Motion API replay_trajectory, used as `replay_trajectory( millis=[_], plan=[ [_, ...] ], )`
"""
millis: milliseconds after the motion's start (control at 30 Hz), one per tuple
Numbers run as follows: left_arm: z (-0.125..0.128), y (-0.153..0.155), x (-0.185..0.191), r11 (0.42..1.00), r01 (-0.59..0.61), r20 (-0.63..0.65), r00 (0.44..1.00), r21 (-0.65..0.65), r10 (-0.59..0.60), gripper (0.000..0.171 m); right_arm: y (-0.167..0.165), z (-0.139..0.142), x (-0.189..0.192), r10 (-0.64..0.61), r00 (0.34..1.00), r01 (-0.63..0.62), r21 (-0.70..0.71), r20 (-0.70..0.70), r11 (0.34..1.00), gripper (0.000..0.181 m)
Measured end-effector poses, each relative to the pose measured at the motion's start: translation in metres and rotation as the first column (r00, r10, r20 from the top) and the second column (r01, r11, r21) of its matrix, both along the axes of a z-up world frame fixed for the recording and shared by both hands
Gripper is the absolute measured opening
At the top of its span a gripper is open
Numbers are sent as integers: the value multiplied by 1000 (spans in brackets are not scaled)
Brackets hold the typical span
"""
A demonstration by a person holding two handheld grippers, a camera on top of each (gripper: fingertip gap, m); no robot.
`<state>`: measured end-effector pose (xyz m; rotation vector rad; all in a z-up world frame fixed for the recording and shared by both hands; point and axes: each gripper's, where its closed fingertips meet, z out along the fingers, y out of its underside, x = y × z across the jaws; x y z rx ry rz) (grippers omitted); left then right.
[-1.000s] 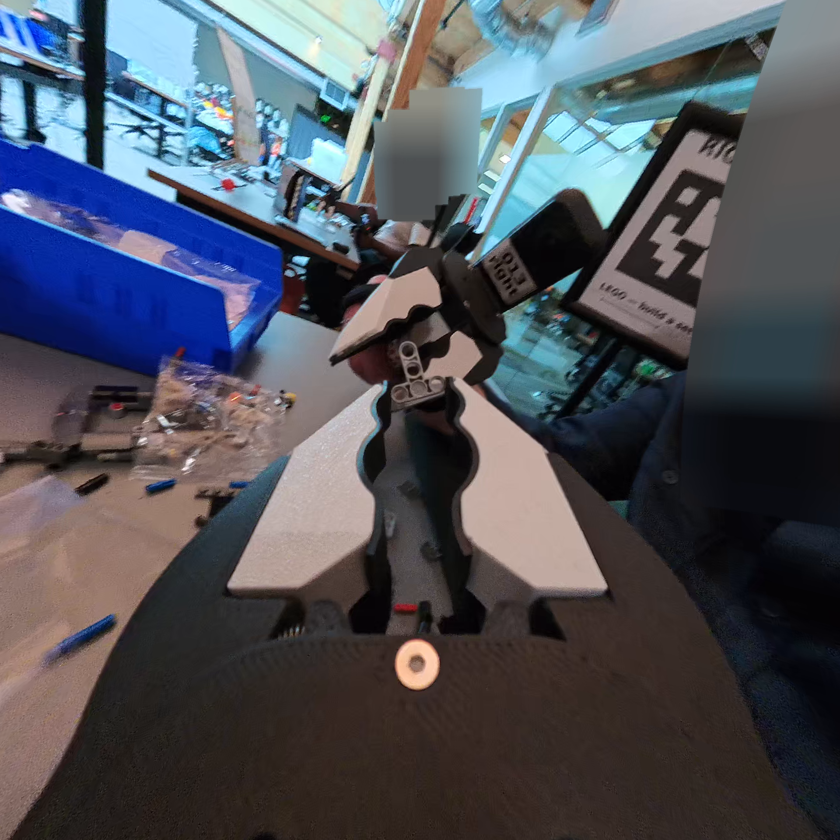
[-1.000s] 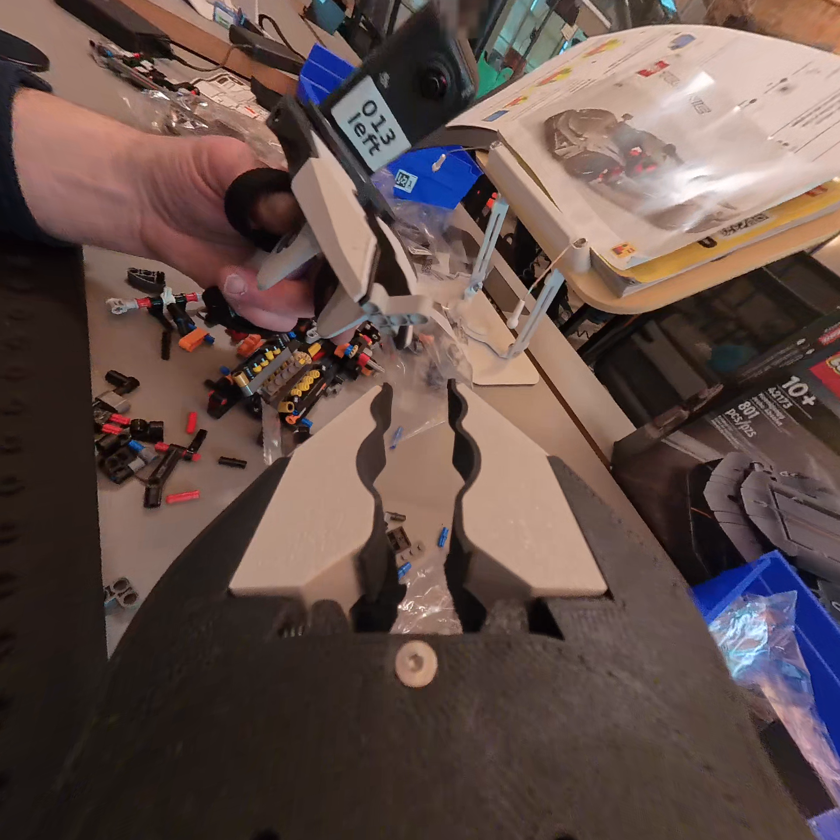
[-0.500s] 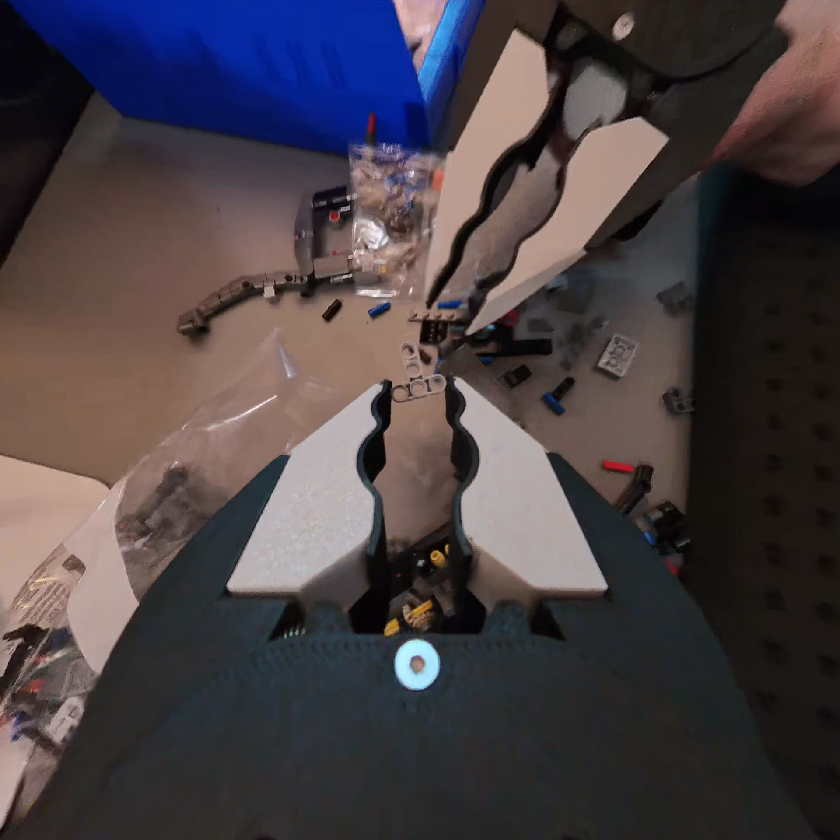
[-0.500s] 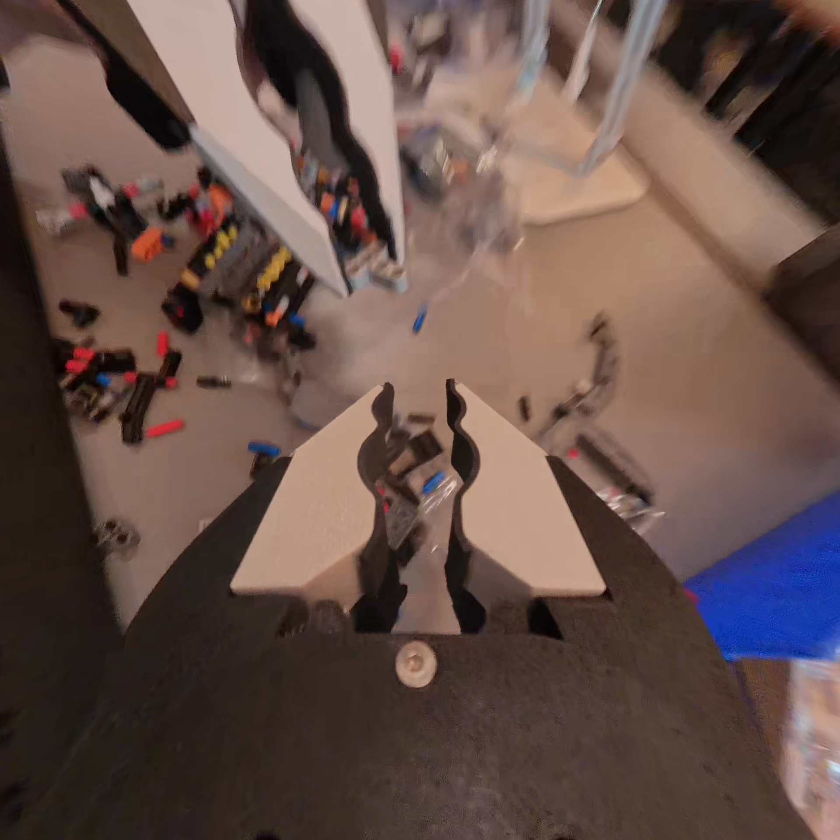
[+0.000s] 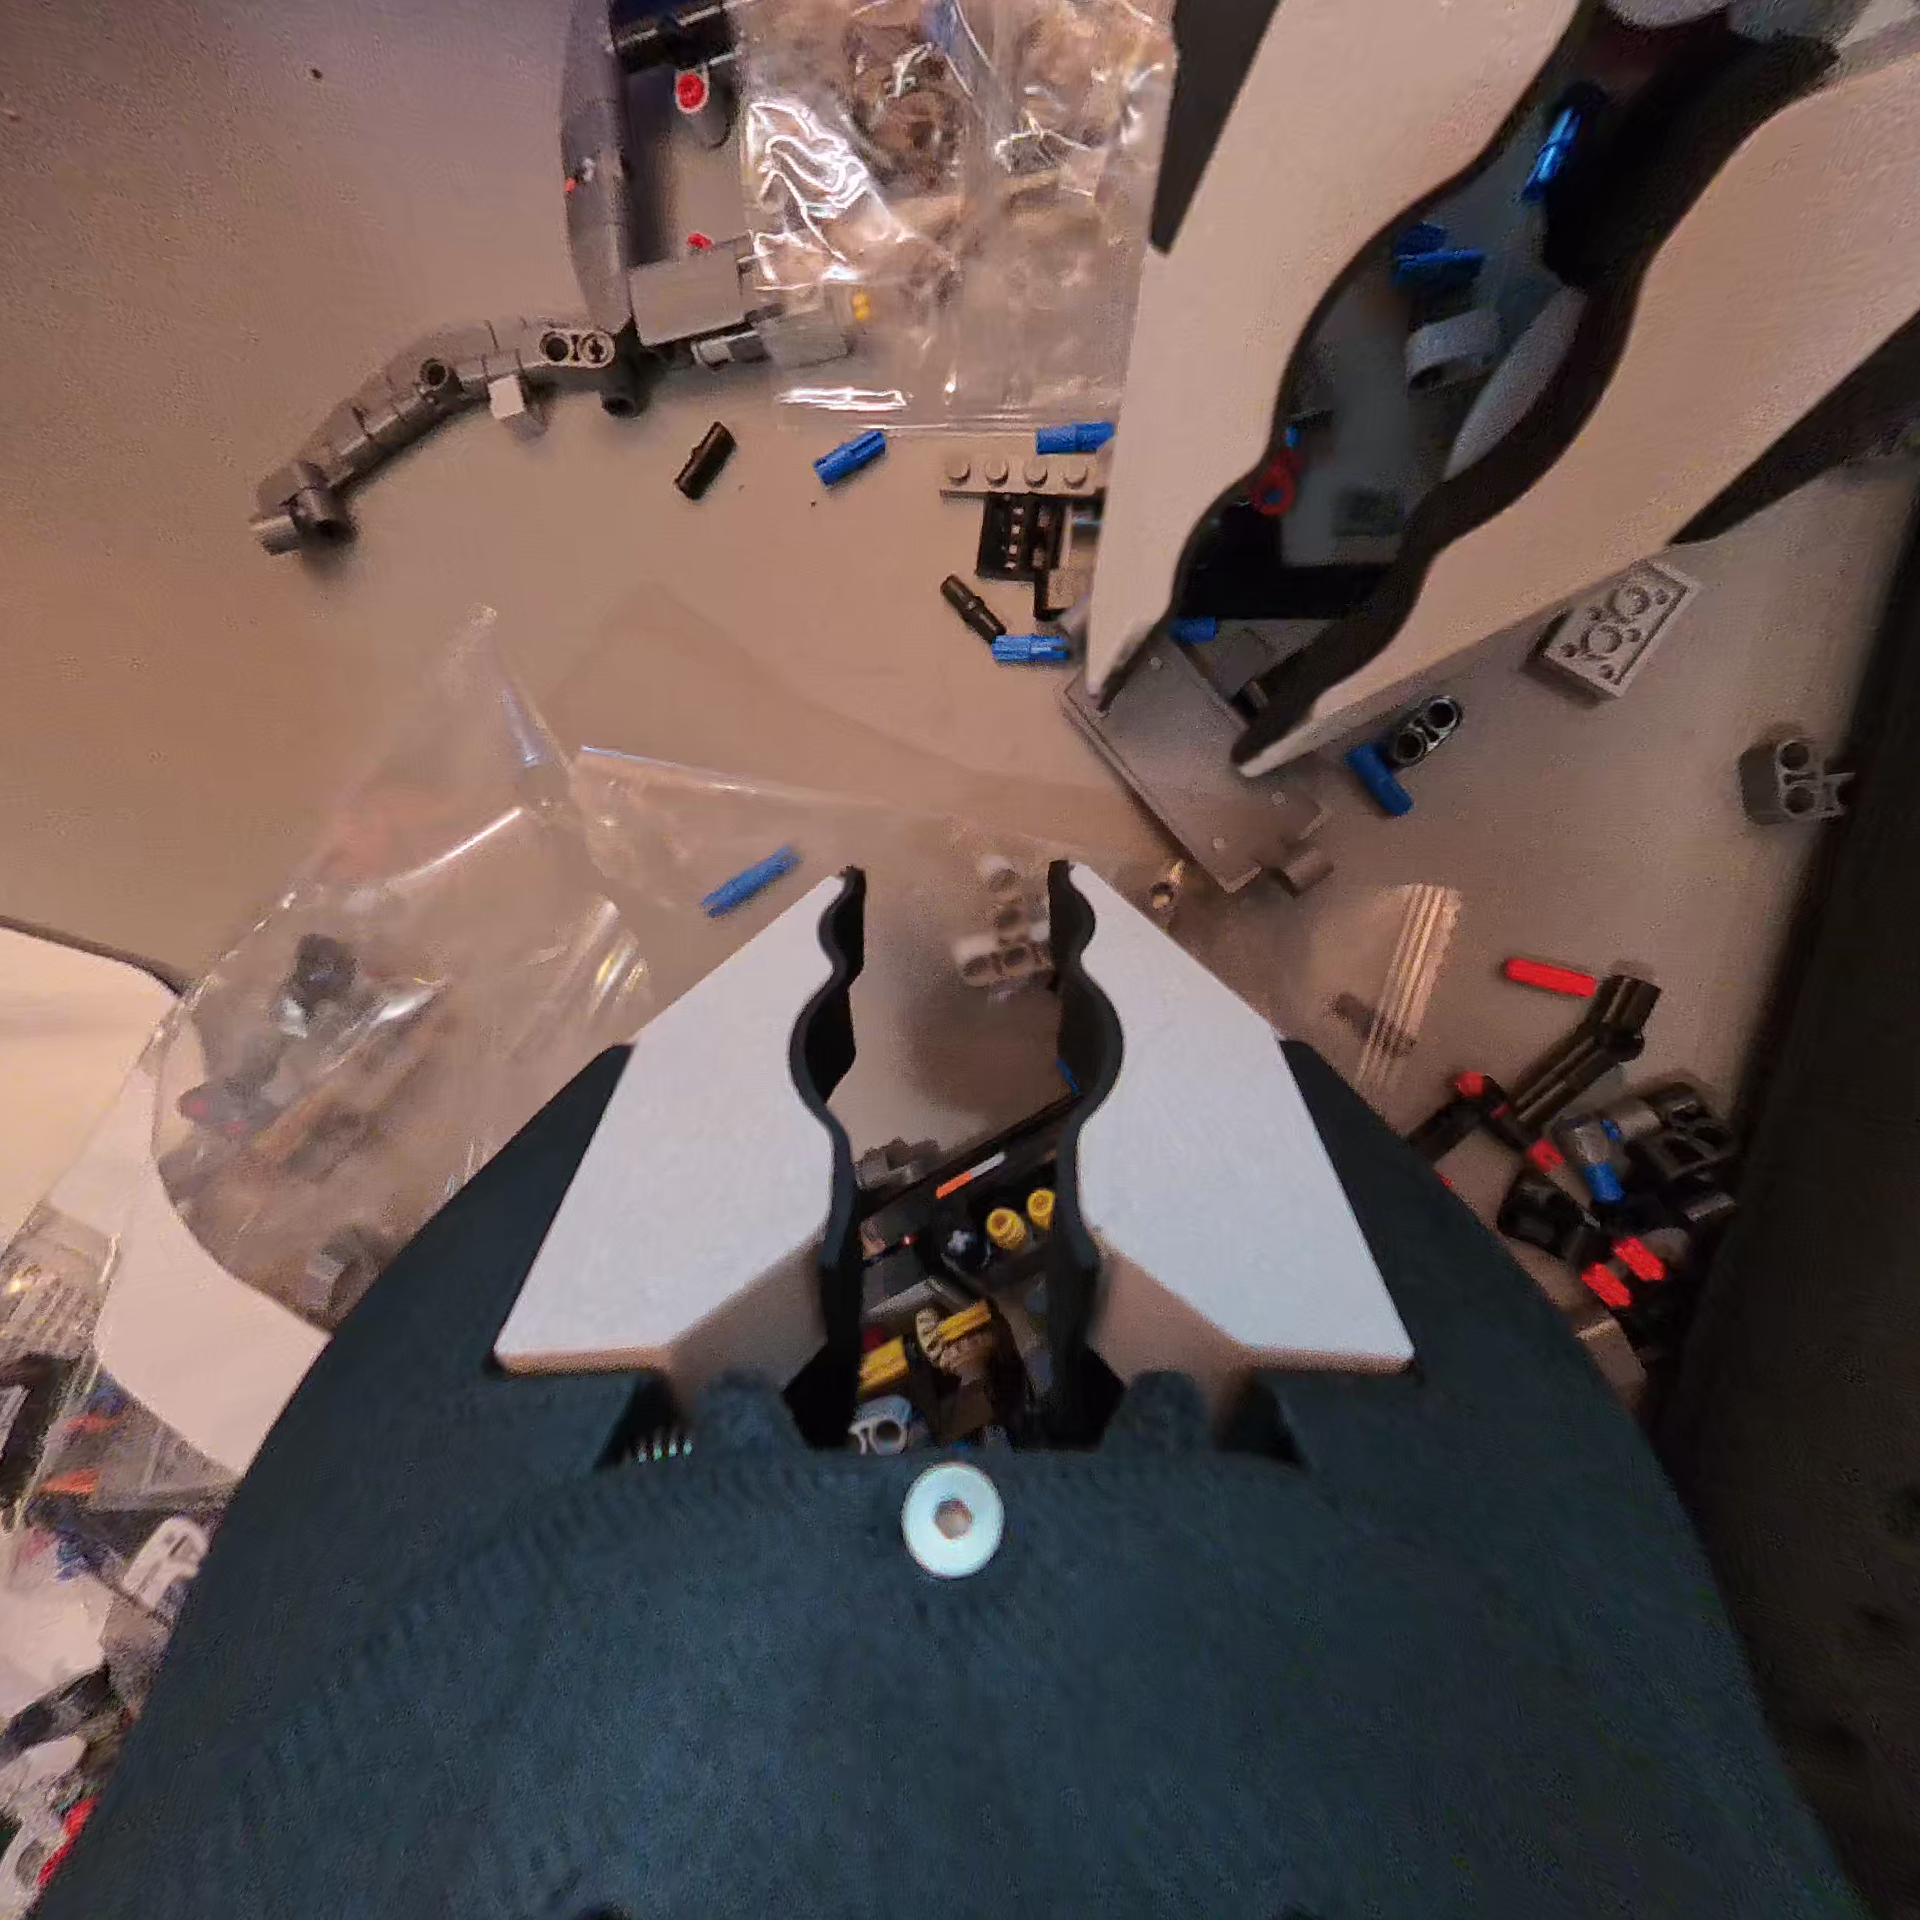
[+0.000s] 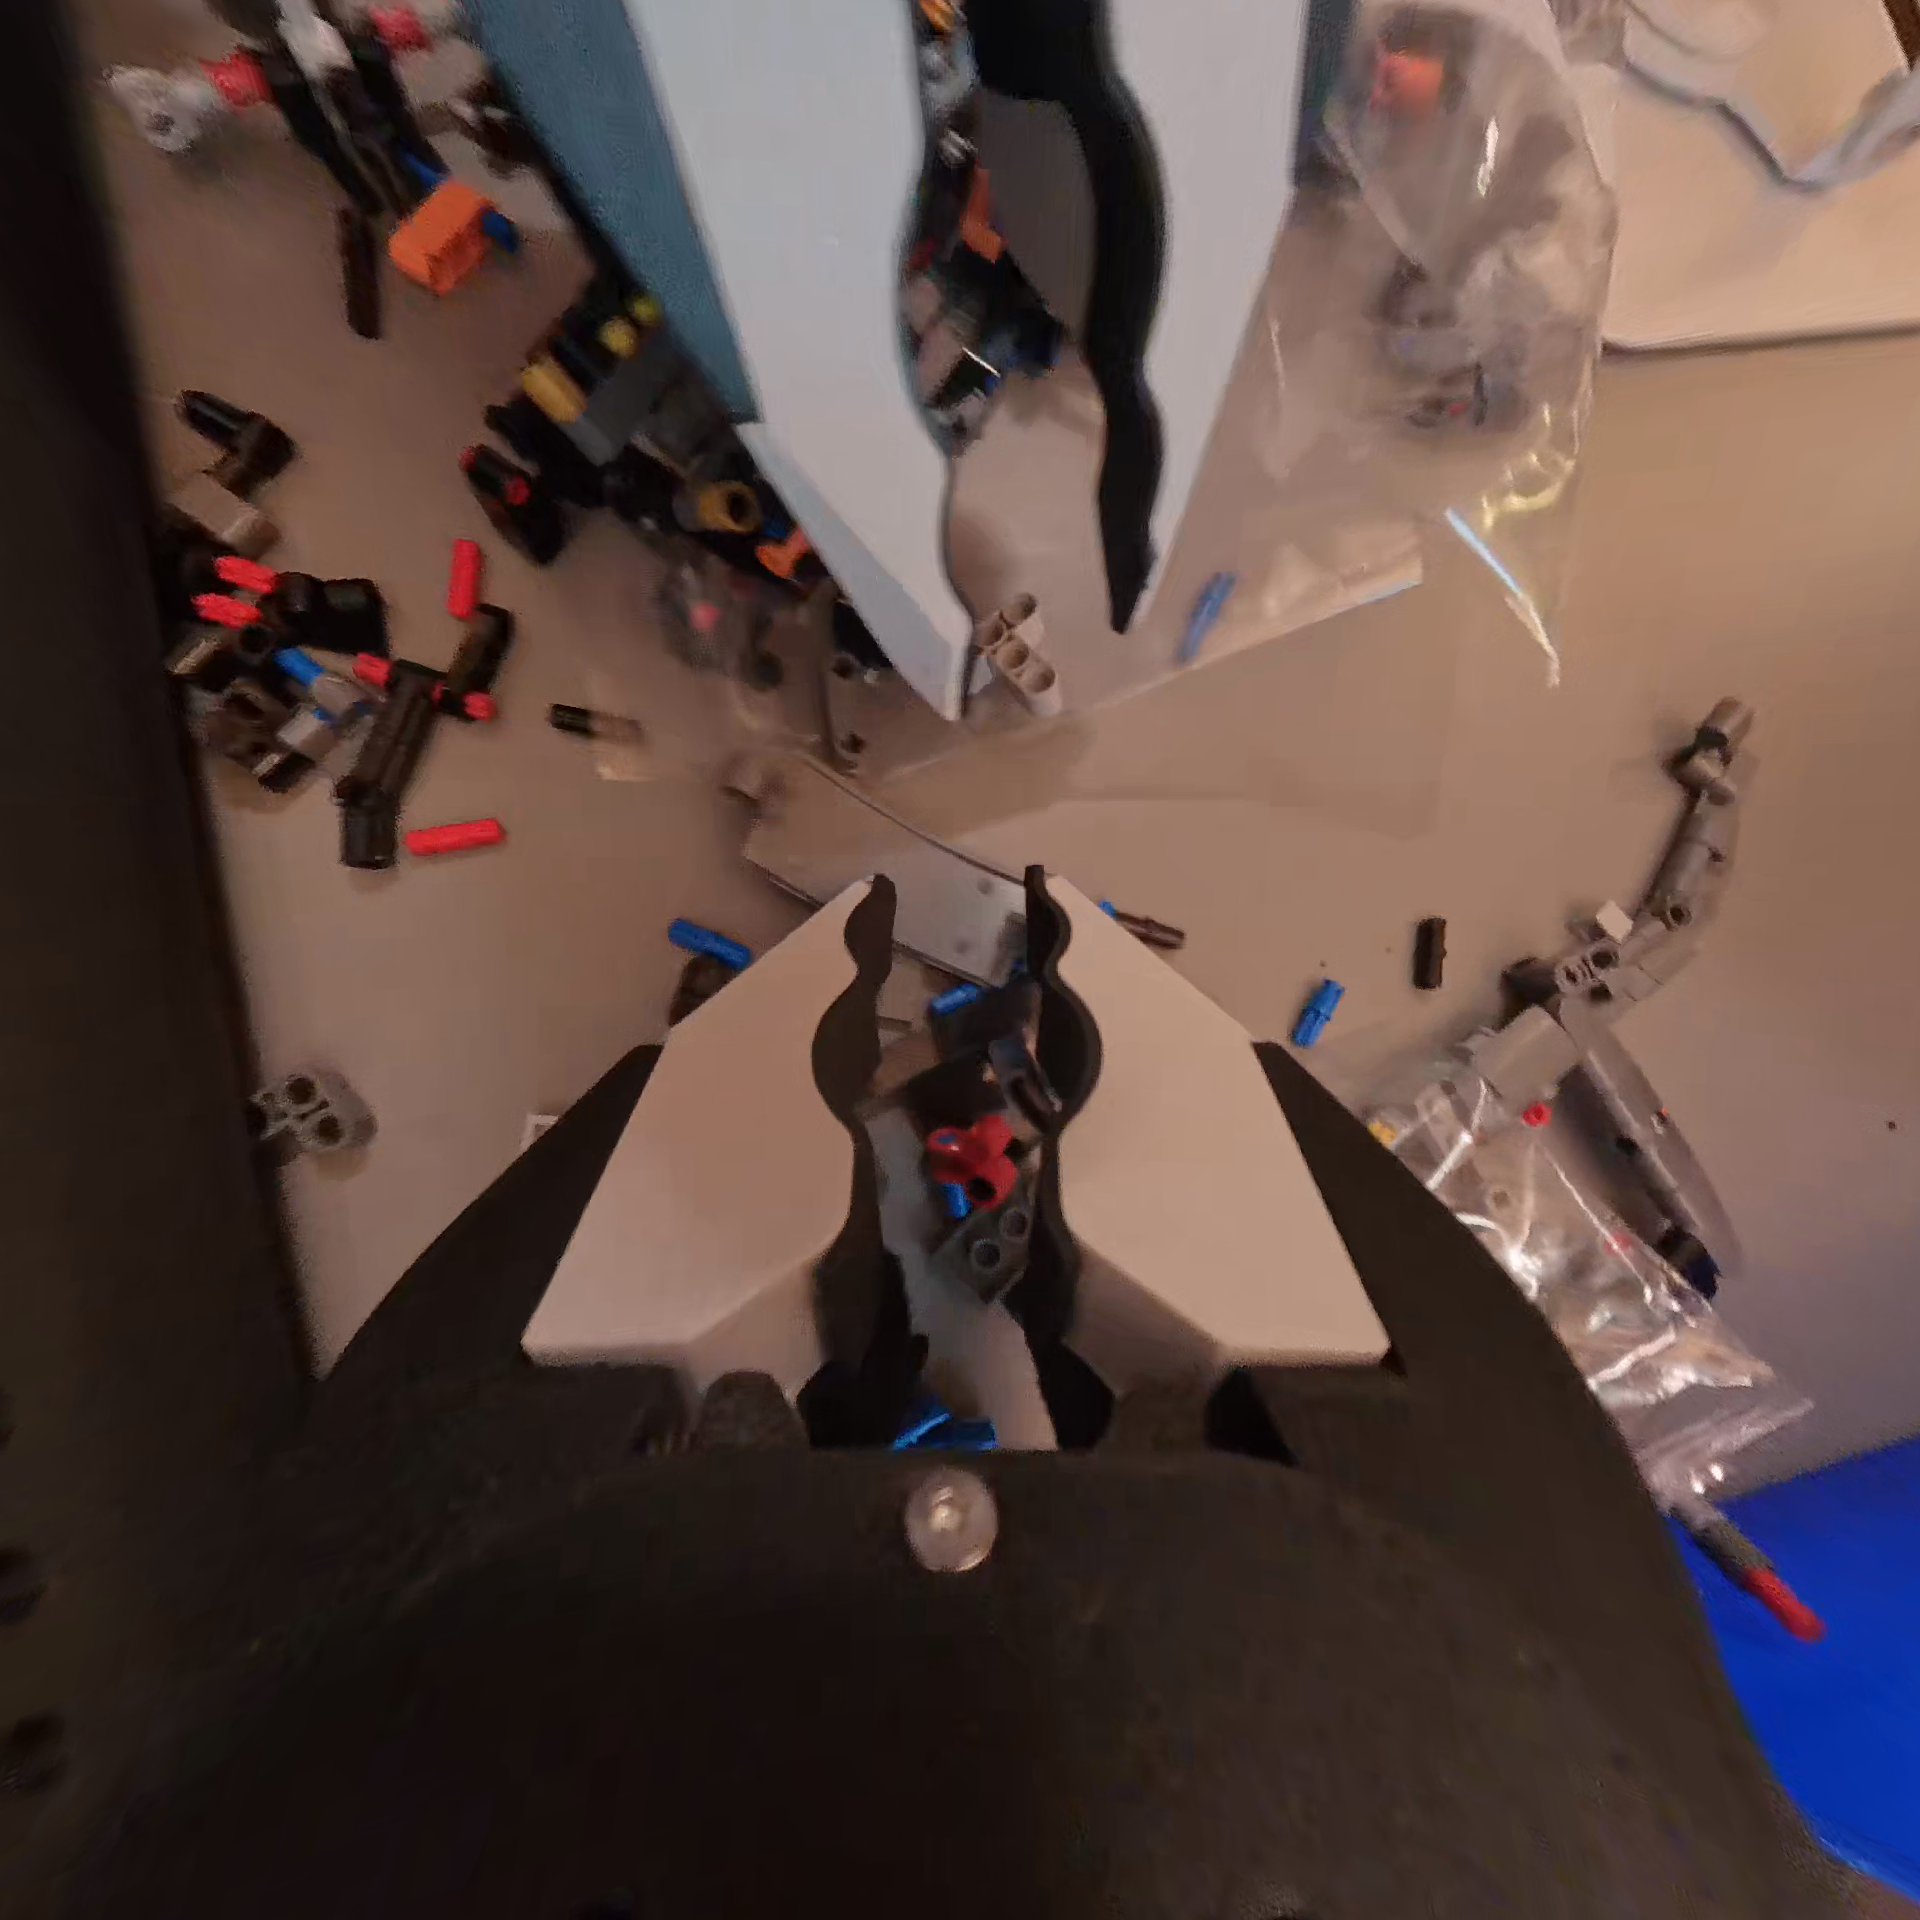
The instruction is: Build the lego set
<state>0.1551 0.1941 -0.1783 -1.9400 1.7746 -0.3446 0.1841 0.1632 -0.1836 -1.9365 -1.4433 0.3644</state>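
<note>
No readable writing is seen. Both the left tool (image 5: 951, 883) and right tool (image 6: 954, 888) are held agape, empty, above a littered desk (image 5: 208, 520); a grey piece (image 5: 1003, 951) lies just ahead.

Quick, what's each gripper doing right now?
Left gripper: jaws open; a small grey piece sits between the tips and looks unclamped.
Right gripper: jaws open, empty, tips over a flat grey panel.

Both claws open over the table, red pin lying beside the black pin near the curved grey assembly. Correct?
No: that pin is blue, not red; the left wrist view shows it. Both the left claw and right claw are open over the table, and the black pin lies near the curved grey assembly.
</note>
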Motion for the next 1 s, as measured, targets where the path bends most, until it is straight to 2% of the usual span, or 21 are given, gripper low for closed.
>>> replay_trajectory(
  millis=[100,200,367,433,500,633,800,1000],
  plan=[
    [3,-4,-4,1000,7,12,1000,-25,-7,33,-4,-1,0,-1,1000,1,-33,-11,999,29],
    [5,-2,-11,1000,8,0,1000,1,-8,32,-16,1,-9,54,996,-60,-84,-69,995,40],
    [36,14,-27,999,-30,100,995,44,26,29,-29,0,-15,123,990,-130,-100,-74,986,46],
    [47,21,-34,998,-49,146,988,40,42,30,-25,-9,-11,105,994,-106,-83,-10,991,33],
    [63,28,-39,993,-50,205,978,107,27,26,-24,-7,-12,112,994,-113,-62,-9,992,15],
    [82,31,-50,982,-46,254,967,185,-3,34,-21,5,-12,111,993,-112,-16,-45,994,2],
    [100,32,-66,965,-43,283,959,260,-34,38,-21,19,-10,106,988,-109,-13,-116,994,0],
    [98,40,-96,978,-87,306,952,187,25,44,-14,47,-1,60,972,-52,40,-228,998,0]
  ],
)
